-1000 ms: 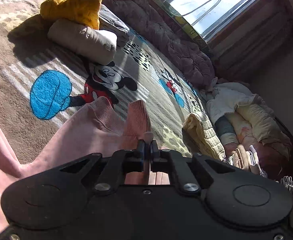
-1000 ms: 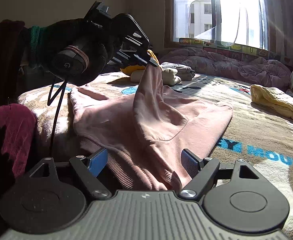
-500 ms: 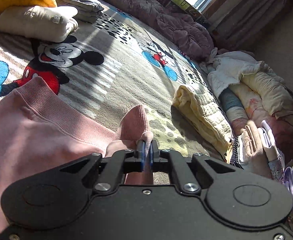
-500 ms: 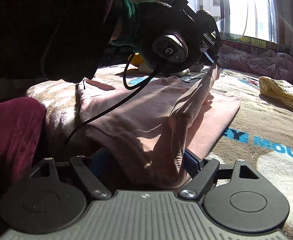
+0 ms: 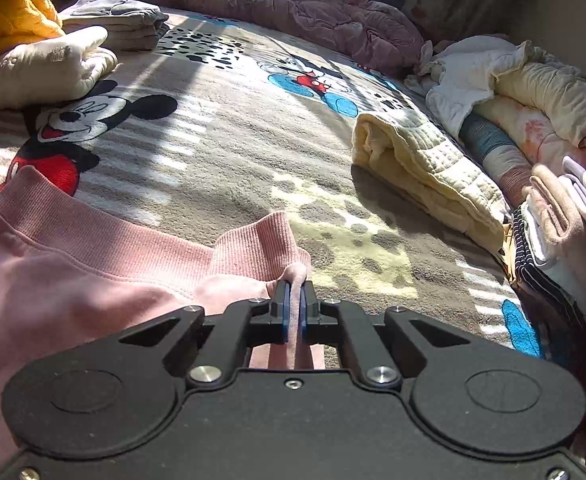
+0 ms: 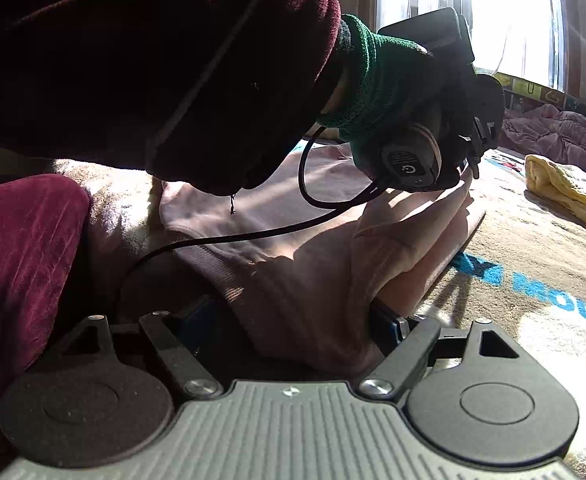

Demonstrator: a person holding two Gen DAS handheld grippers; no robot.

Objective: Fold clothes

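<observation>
left gripper [image 5: 293,296]: clamped on pink sweatshirt [image 5: 73,264] sleeve. right gripper [image 6: 293,320]: jaws apart, straddling its hem. risk: thin pinch slips, fold collapses.

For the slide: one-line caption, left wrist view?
Left gripper shut on pink sweatshirt sleeve over the Mickey Mouse blanket.

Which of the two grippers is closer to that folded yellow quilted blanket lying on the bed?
Left. The left gripper, shut on the pink sweatshirt sleeve, sits just short of the yellow blanket. The right gripper, open around the sweatshirt's near edge, is farther back.
</observation>
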